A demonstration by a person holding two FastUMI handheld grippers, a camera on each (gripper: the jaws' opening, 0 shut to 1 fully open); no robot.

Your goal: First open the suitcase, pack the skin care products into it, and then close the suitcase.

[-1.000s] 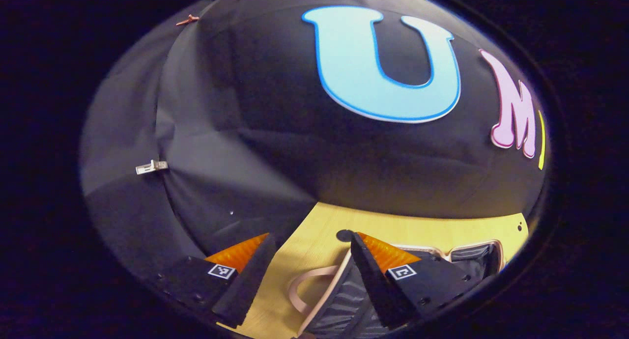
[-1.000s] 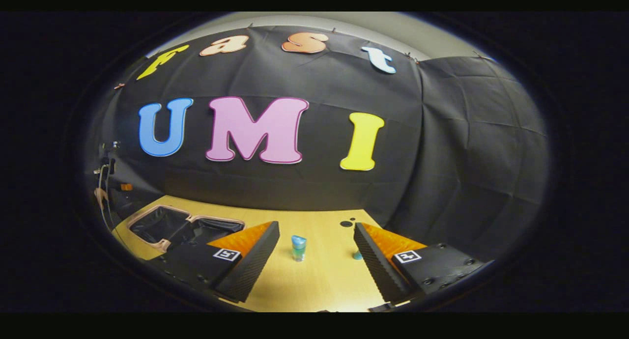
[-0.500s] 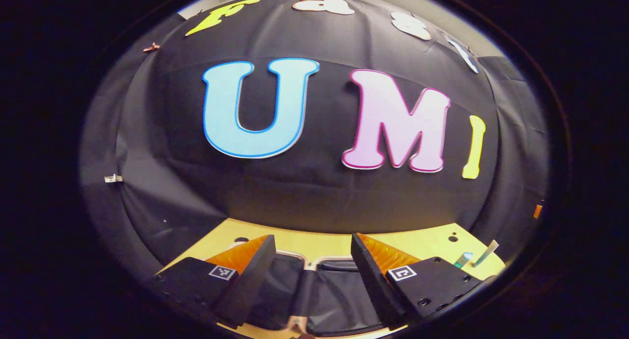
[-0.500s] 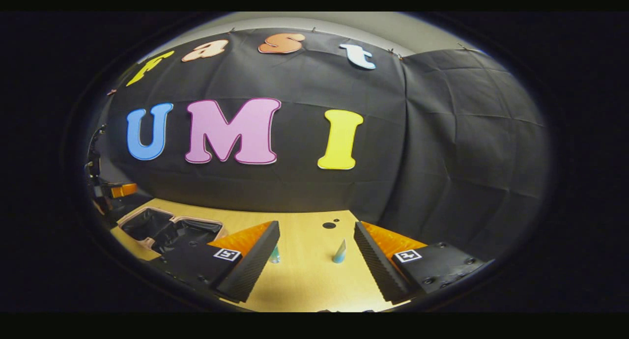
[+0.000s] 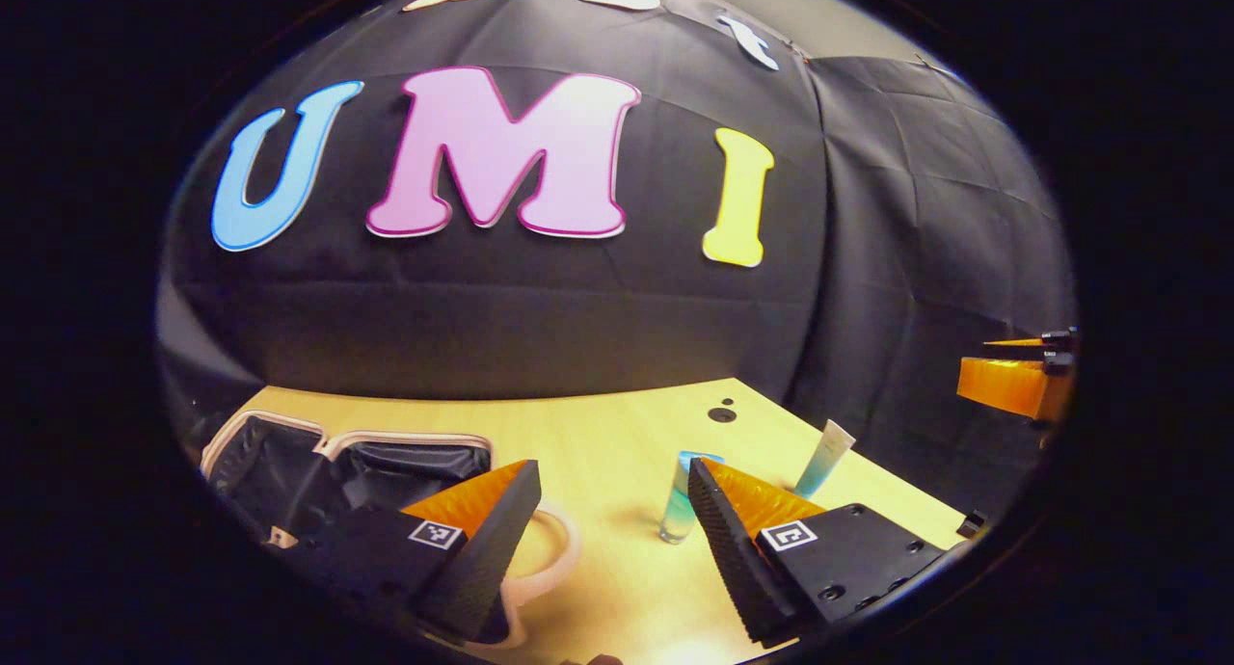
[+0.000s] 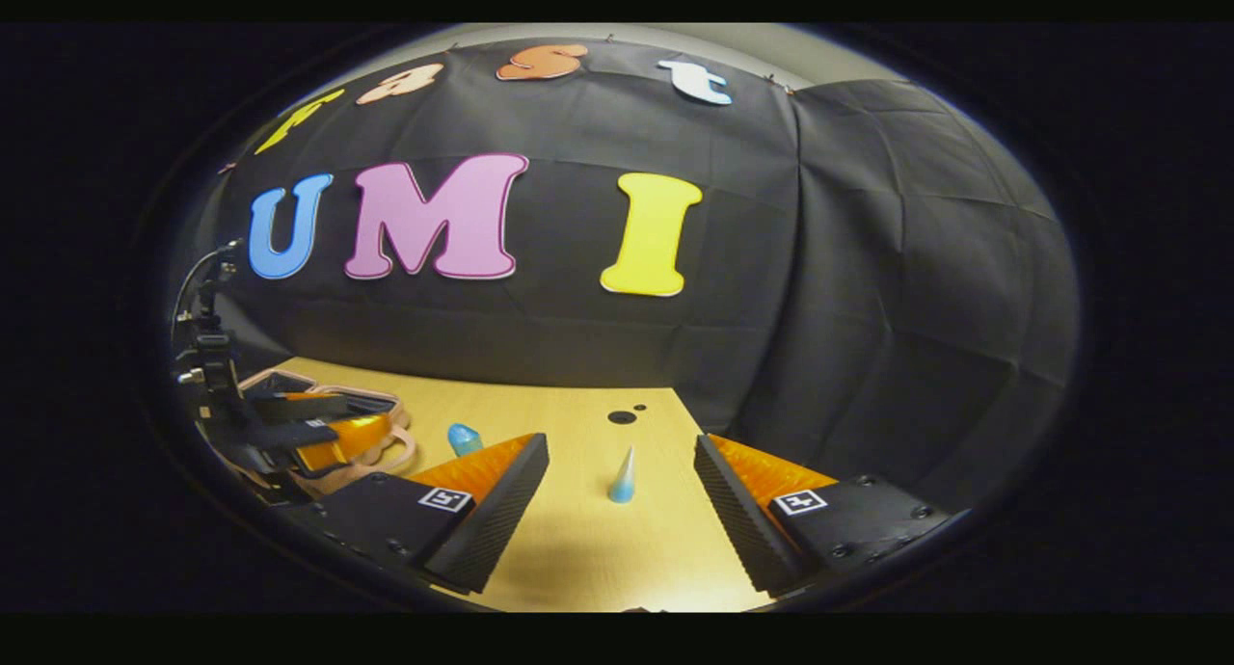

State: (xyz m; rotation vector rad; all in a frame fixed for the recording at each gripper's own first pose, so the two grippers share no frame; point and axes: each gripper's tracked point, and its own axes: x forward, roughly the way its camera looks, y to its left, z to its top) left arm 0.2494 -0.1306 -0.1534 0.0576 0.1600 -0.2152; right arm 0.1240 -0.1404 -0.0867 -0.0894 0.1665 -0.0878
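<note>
The suitcase (image 5: 289, 453) lies open on the left of the wooden table (image 5: 598, 424), with a pink rim, black lining and a pink handle loop (image 5: 564, 549). A blue-capped bottle (image 5: 678, 501) stands upright just ahead of my left gripper (image 5: 612, 492), which is open and holds nothing. A pale tube (image 5: 824, 458) stands farther right. In the right gripper view the tube (image 6: 623, 475) stands ahead between the open fingers of my right gripper (image 6: 620, 443), apart from both. The bottle (image 6: 465, 438) is to its left, beside the left gripper (image 6: 328, 434) and the suitcase (image 6: 280, 384).
The black cloth wall closes the table's far and right sides. Two small dark holes (image 6: 622, 416) mark the tabletop near the back. The right gripper (image 5: 1012, 376) hangs off the table's right edge in the left gripper view. Bare wood (image 6: 578, 549) lies in front of the tube.
My left gripper has swung right, away from over the suitcase and toward the bottle. My right gripper has shifted right so the tube now sits centred between its fingers.
</note>
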